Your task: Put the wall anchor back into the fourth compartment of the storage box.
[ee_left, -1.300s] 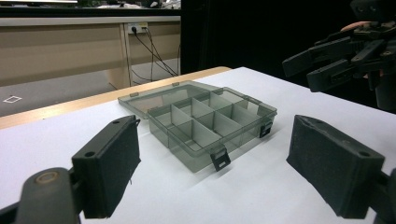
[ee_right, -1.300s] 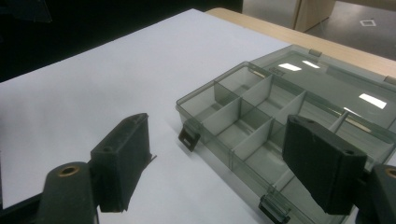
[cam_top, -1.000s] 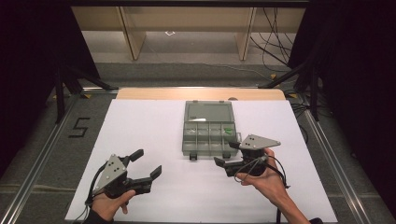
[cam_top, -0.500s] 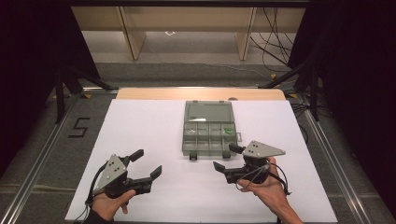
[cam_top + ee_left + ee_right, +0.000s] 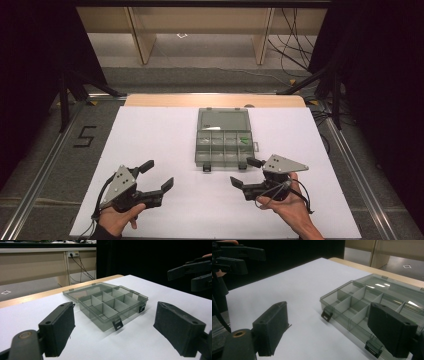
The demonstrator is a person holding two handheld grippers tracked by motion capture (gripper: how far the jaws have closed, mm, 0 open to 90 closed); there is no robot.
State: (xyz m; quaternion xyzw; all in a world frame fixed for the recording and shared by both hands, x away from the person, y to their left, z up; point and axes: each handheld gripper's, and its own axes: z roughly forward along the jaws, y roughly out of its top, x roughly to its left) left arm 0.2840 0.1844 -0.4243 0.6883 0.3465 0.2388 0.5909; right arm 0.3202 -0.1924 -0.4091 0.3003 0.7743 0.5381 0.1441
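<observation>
A translucent grey compartment box (image 5: 222, 137) lies open in the middle of the white table, its lid folded flat toward the far side. Small green pieces (image 5: 244, 141) sit in one right-hand compartment. My left gripper (image 5: 157, 175) is held open near the front left and points toward the box (image 5: 110, 303), with nothing between its fingers (image 5: 58, 331). My right gripper (image 5: 244, 171) is open just off the box's front right corner. Its fingers (image 5: 392, 327) frame the box's front edge and latches (image 5: 362, 302), and they hold nothing.
White paper (image 5: 165, 135) covers the table, with a wooden strip (image 5: 215, 100) along the far edge. Metal rails (image 5: 45, 165) run down both sides. Cables (image 5: 290, 50) lie on the floor behind. Across the table the other gripper (image 5: 192, 272) shows at the top right of the left gripper view.
My right gripper has drawn back a little from the box's front right corner toward the near edge. The left gripper and the box have stayed put.
</observation>
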